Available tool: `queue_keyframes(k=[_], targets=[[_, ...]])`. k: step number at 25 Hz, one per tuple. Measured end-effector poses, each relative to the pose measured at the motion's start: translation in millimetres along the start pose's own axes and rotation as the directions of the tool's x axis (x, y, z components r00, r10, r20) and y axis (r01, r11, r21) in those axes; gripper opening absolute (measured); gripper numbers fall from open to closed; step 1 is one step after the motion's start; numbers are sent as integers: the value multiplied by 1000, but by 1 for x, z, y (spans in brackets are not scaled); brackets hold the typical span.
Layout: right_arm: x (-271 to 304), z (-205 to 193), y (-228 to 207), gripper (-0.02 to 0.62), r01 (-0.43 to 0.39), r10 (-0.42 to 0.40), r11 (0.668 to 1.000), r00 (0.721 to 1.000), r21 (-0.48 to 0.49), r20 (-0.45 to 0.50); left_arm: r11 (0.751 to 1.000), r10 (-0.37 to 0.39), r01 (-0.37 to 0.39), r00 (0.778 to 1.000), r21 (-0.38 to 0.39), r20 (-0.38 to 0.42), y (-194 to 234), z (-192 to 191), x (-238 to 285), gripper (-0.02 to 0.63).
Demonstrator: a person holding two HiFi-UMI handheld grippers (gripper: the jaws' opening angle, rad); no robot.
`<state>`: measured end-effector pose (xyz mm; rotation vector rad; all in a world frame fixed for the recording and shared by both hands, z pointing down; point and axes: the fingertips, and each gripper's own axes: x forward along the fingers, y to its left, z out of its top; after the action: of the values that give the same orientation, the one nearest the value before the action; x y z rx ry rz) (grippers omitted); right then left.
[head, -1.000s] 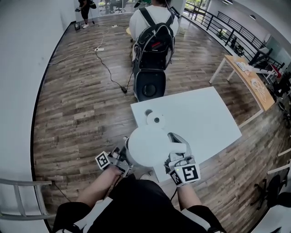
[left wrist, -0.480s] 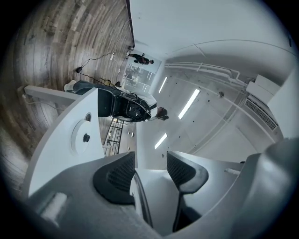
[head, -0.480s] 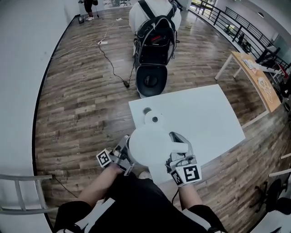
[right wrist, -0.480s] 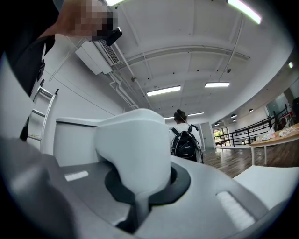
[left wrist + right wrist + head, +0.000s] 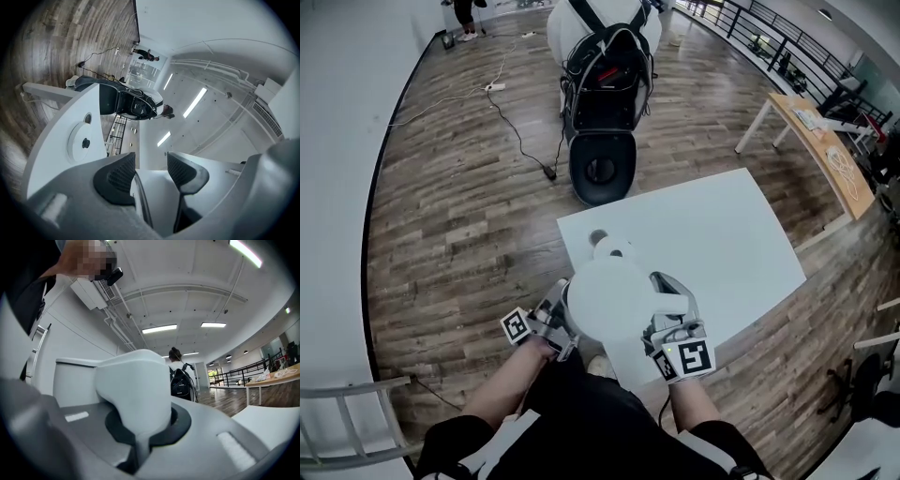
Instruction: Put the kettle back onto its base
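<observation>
The white kettle [image 5: 607,300] hangs over the near left corner of the white table [image 5: 722,244]. My right gripper [image 5: 667,328] is shut on its handle [image 5: 136,385], which fills the jaws in the right gripper view. My left gripper [image 5: 555,323] is at the kettle's left side; in the left gripper view a white part of the kettle [image 5: 157,192] sits between its pads [image 5: 115,174]. The round white base [image 5: 609,247] lies on the table just beyond the kettle and is partly hidden by it. The left gripper view shows the base [image 5: 84,143] whole.
A small round hole [image 5: 598,237] sits in the tabletop beside the base. A person with a black backpack [image 5: 605,84] sits just past the table's far end. A cable [image 5: 520,131] runs over the wood floor. A wooden desk [image 5: 825,150] stands at the right.
Both grippers have carried the kettle forward and a little lower, towards the base. The kettle now covers the base's near edge.
</observation>
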<state>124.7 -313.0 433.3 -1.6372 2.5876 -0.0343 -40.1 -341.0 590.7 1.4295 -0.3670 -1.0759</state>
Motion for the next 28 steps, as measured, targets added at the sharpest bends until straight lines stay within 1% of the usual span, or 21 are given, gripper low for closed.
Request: queue_keyframes(k=[6, 10, 14, 16, 18, 19, 21, 22, 24, 25, 28], targets=[[16, -9, -19, 6, 51, -51, 999, 999, -2, 5, 1000, 26, -26, 998, 4, -49, 17, 11, 27, 206], [25, -13, -32, 6, 93, -93, 996, 996, -18, 3, 998, 62, -61, 991, 11, -118, 32, 16, 48, 206], [39, -14, -41, 6, 131, -131, 989, 991, -63, 4, 992, 119, -108, 972, 62, -201, 48, 20, 72, 206], [46, -17, -47, 6, 157, -156, 986, 988, -65, 7, 988, 142, -125, 963, 87, -231, 55, 26, 83, 206], [52, -22, -56, 6, 188, -188, 980, 982, -60, 8, 982, 160, -126, 949, 139, -271, 60, 31, 96, 206], [55, -25, -61, 6, 205, -205, 977, 979, -66, 6, 975, 171, -120, 941, 185, -292, 61, 35, 103, 206], [58, -30, -69, 6, 234, -235, 967, 972, -97, -2, 948, 205, -109, 927, 298, -313, 59, 43, 118, 206], [59, -34, -73, 6, 247, -249, 962, 968, -114, -8, 927, 228, -108, 924, 360, -308, 56, 49, 125, 206], [60, -42, -82, 6, 271, -276, 954, 961, -130, -21, 873, 271, -112, 920, 474, -282, 50, 59, 135, 204], [61, -47, -87, 6, 282, -288, 951, 957, -128, -29, 848, 283, -106, 919, 519, -274, 48, 61, 139, 204], [64, -61, -101, 6, 310, -316, 945, 948, -102, -45, 767, 311, -60, 905, 639, -289, 43, 56, 151, 204]])
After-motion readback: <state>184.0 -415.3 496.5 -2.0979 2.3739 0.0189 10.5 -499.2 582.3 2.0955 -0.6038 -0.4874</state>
